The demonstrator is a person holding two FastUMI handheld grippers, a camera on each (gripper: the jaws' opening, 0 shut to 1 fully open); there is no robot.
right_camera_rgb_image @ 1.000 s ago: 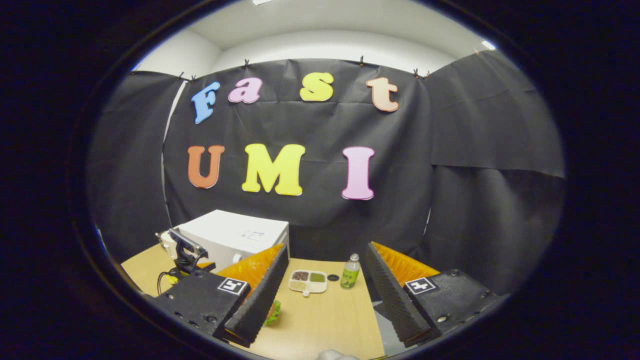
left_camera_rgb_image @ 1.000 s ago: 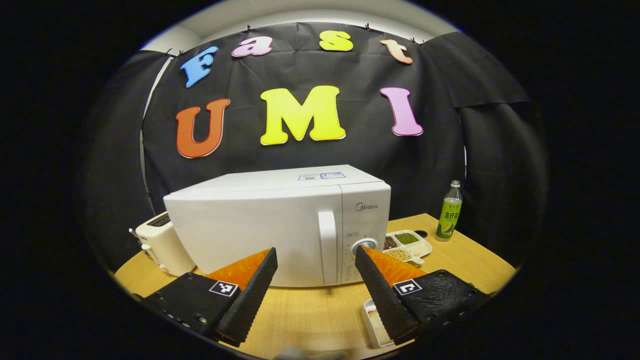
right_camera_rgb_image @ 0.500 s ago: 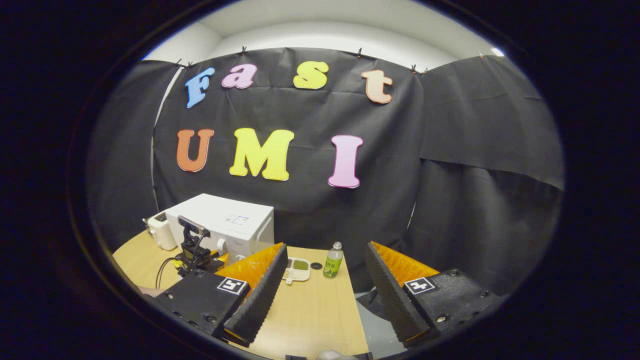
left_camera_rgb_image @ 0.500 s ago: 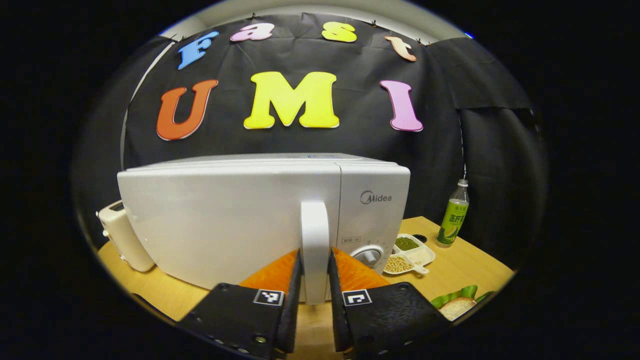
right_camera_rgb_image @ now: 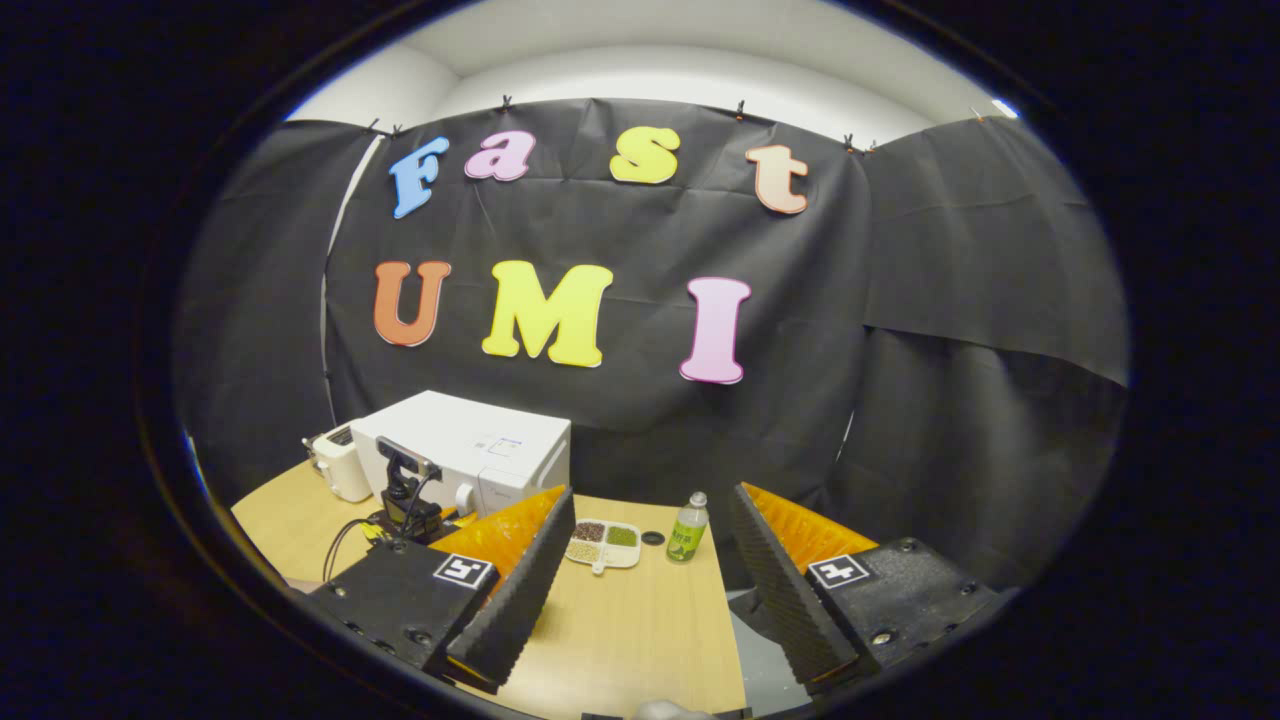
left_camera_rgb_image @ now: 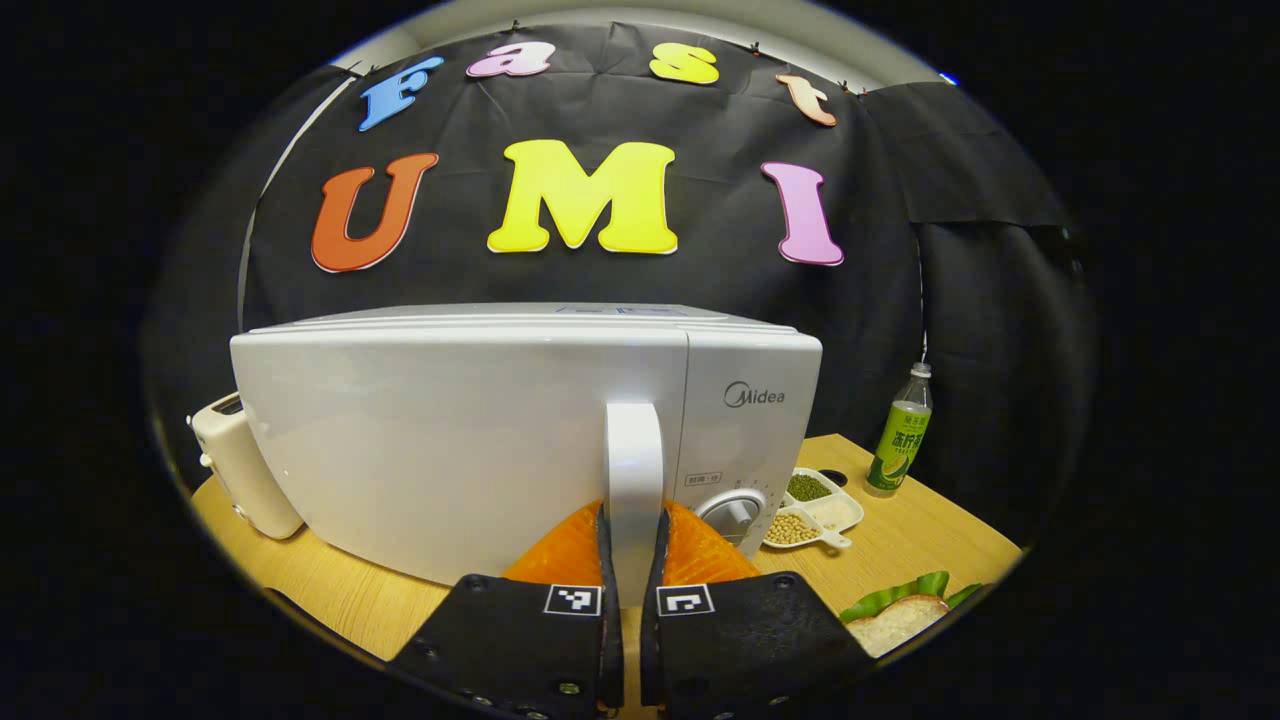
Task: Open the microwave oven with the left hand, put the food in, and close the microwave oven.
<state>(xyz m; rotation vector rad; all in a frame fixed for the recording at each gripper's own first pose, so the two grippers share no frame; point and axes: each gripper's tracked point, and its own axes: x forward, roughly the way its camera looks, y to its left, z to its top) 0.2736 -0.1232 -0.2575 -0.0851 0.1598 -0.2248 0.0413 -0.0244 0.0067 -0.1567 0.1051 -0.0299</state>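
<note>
Microwave (left_camera_rgb_image: pixel 470 430), white with its door closed, has its handle (left_camera_rgb_image: pixel 634 470) clamped by the left gripper (left_camera_rgb_image: pixel 630 560); right gripper (right_camera_rgb_image: pixel 650 560) gapes.

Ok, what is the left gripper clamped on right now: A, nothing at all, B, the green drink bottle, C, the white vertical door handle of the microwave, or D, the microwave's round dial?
C: in the left gripper view the left gripper's jaws press both sides of the white vertical door handle of the white microwave oven, whose door looks shut.
</note>
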